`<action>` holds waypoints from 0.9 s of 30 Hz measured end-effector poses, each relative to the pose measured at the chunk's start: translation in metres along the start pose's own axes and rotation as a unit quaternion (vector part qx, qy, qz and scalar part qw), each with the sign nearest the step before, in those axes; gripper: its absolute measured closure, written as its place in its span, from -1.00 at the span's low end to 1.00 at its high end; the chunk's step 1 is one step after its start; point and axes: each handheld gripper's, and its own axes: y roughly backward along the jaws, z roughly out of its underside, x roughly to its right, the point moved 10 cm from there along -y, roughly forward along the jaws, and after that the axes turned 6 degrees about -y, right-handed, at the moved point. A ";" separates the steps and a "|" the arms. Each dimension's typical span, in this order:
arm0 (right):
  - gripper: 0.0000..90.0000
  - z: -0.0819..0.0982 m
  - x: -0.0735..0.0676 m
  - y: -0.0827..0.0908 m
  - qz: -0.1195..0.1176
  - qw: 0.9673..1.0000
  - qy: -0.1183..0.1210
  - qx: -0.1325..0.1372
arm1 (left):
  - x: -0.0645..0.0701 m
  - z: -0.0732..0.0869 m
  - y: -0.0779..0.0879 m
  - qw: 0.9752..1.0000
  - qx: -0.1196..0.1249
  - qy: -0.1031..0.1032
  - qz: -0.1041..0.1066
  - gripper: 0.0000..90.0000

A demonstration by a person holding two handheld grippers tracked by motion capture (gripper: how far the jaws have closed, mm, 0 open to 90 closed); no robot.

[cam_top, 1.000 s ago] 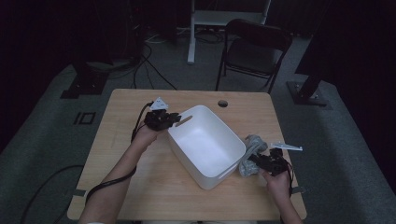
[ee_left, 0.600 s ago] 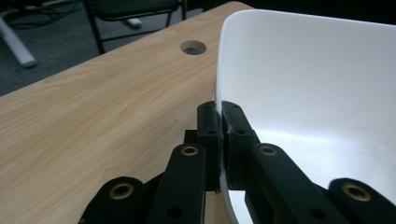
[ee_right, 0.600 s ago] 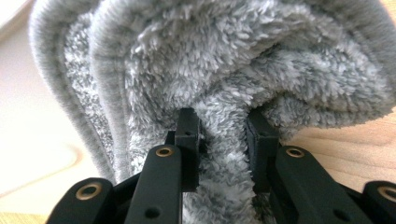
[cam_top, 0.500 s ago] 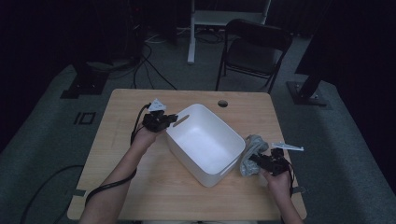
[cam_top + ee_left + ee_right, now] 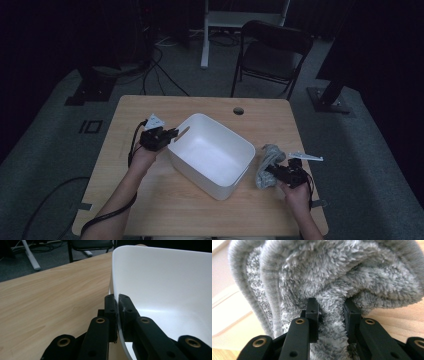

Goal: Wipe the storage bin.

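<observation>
On table [image 5: 150,200], white bin [image 5: 212,152] long axis diagonal, left gripper [image 5: 167,136] pinching rim

No readable text, label, brand, number or sign appears on any surface in these views.

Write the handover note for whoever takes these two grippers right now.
Left gripper: shut on the wall of the white plastic bin, one jaw inside, one outside; its jaws have just closed.
Right gripper: shut on the grey fluffy towel, which is bunched on the wooden table against the bin's right side.
Done: both grips are made.
Left: the bin is empty; probably lift the towel in while the left gripper steadies the bin.
</observation>
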 end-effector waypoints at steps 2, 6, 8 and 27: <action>0.59 -0.006 -0.005 0.008 -0.006 1.000 0.003 0.014 | 0.001 0.003 0.004 1.000 0.001 -0.005 -0.014 0.89; 0.59 -0.018 -0.018 0.026 -0.022 0.999 0.009 0.039 | 0.001 0.005 0.005 1.000 0.005 0.004 -0.016 0.89; 0.59 -0.025 -0.029 0.033 -0.036 0.998 0.012 0.052 | 0.001 0.007 0.006 1.000 0.005 0.008 -0.019 0.89; 0.61 -0.038 -0.074 0.007 -0.068 0.994 0.047 0.067 | 0.002 0.009 0.009 1.000 0.004 0.003 -0.021 0.89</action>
